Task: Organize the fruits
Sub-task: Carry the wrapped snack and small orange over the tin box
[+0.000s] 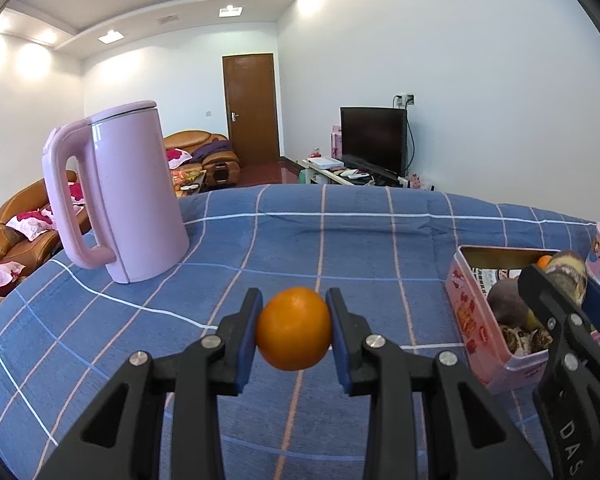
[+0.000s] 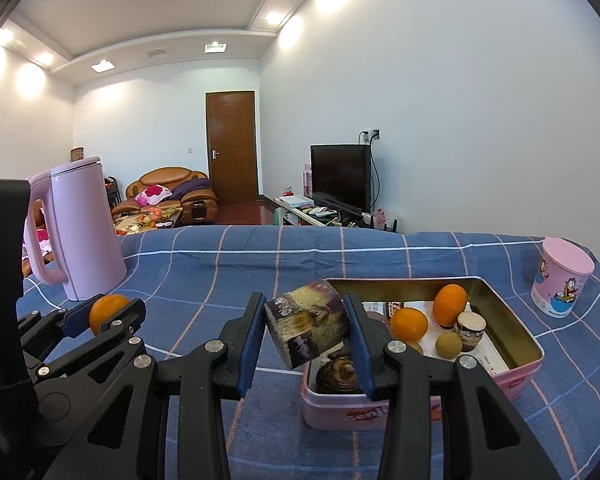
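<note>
My left gripper (image 1: 294, 328) is shut on a small orange (image 1: 294, 328), held above the blue checked cloth (image 1: 260, 240). From the right wrist view the same left gripper (image 2: 110, 316) and orange (image 2: 106, 312) show at the left. My right gripper (image 2: 306, 330) is shut on a tilted brown printed cylinder (image 2: 306, 330), just over the near left corner of a pink tin box (image 2: 520, 380). The box holds two oranges (image 2: 409, 324), a small brown round fruit (image 2: 449, 345), a little jar (image 2: 470, 326) and a dark fruit (image 2: 338, 374). In the left wrist view the right gripper (image 1: 568, 284) sits over the box (image 1: 468, 312).
A tall pink kettle (image 1: 120, 196) stands on the cloth at the back left. A pink lidded cup (image 2: 562, 278) stands right of the box. Beyond the table edge are sofas, a door and a television (image 2: 340, 176).
</note>
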`<state>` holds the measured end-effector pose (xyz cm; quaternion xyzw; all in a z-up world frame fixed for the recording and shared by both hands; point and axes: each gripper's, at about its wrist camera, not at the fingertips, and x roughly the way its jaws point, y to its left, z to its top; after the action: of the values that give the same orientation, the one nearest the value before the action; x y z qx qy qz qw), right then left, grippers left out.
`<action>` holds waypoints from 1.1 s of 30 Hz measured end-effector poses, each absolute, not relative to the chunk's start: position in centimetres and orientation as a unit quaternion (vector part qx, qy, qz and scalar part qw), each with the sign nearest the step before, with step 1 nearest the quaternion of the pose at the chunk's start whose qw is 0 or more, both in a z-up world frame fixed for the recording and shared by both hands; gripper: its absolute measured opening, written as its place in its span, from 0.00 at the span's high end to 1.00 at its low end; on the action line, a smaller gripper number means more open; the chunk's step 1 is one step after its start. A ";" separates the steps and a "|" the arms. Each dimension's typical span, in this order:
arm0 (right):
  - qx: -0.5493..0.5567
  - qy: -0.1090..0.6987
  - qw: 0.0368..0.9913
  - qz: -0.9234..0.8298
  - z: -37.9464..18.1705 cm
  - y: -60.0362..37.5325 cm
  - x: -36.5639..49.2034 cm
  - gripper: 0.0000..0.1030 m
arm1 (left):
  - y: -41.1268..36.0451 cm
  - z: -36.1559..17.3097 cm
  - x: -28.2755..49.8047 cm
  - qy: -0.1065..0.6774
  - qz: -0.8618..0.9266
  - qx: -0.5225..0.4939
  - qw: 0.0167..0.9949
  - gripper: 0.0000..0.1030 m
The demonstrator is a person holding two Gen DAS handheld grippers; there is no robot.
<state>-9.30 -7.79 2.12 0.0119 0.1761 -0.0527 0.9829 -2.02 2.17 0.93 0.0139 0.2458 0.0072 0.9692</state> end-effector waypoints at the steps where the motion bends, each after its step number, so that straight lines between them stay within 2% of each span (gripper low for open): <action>1: 0.011 0.176 0.983 -0.053 2.1 -7.7 -9.4 0.59 | 2.0 0.9 -2.1 0.246 0.006 0.014 0.969 0.67; 33: -0.001 0.169 0.981 -0.097 2.5 -15.7 -12.1 0.59 | -5.3 1.2 -3.9 0.230 -0.044 0.030 0.972 0.67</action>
<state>-12.13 -15.65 2.52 -0.0011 0.1692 -0.0970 0.9808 -3.87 -5.33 1.19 0.0299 0.2304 -0.0442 0.9716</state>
